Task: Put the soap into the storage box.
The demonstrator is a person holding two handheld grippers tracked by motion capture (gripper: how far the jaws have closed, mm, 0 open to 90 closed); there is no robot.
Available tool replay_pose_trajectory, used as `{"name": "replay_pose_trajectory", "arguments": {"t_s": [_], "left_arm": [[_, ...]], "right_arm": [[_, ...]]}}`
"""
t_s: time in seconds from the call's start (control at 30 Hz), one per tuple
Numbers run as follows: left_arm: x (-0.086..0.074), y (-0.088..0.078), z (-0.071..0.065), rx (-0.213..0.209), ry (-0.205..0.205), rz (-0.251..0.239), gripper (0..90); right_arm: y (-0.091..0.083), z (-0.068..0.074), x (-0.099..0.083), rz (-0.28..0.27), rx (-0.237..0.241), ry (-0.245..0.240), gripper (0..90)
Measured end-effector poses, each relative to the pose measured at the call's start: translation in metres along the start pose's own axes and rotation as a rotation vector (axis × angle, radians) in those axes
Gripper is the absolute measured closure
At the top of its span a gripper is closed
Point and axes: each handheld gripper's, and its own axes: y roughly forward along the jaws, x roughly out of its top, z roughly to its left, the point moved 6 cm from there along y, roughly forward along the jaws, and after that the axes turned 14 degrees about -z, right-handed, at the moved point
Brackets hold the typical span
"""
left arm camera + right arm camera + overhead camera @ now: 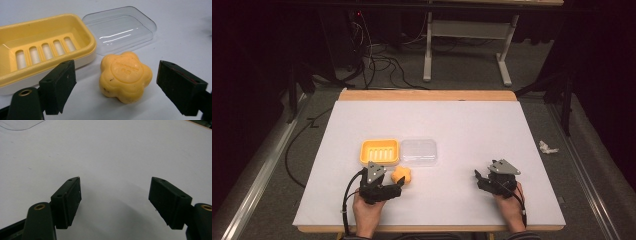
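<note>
- Holding my left gripper low over the white table, I am keeping its jaws spread wide, with nothing pinched between them.
- I am looking along those jaws at the flower-shaped orange soap, which is lying flat on the table in the gap between the two pads, touching neither one.
- In the high view the soap is sitting just beside the tip of my left gripper, near the front edge of the yellow soap dish.
- The yellow soap dish is resting open on the table, its slotted floor bare, and the soap is lying just in front of its near corner, apart from it.
- The clear lid is lying on the table just beside the dish, on the side away from my left hand; I cannot tell whether lid and dish are touching.
- My right gripper is hovering over bare table with its jaws spread apart and gripping nothing.
- In the high view my right gripper is sitting well apart from the soap, dish and lid, towards the table's right front, with my right hand behind it.
- A crumpled white scrap is lying on the floor beyond the table's right edge.
</note>
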Motion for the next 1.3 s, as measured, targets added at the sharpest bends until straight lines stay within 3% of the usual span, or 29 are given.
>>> {"name": "replay_pose_trajectory", "arguments": {"t_s": [0.33,0.53,0.83,1.3], "left_arm": [[-0.009,0.007,-0.006,0.001,0.029,0.019,16.1],[-0.016,0.011,-0.009,-0.002,0.077,0.044,16.0],[-0.021,0.016,-0.011,0.000,0.078,0.050,16.0],[-0.039,0.021,-0.008,0.015,0.103,0.104,16.2]], "right_arm": [[0.000,0.000,0.000,0.002,0.001,-0.001,26.6],[0.000,0.000,0.000,-0.001,0.001,-0.002,26.6],[0.000,0.000,0.000,0.001,0.001,-0.003,26.6],[0.000,0.001,0.000,0.002,0.000,-0.004,26.6]]}}
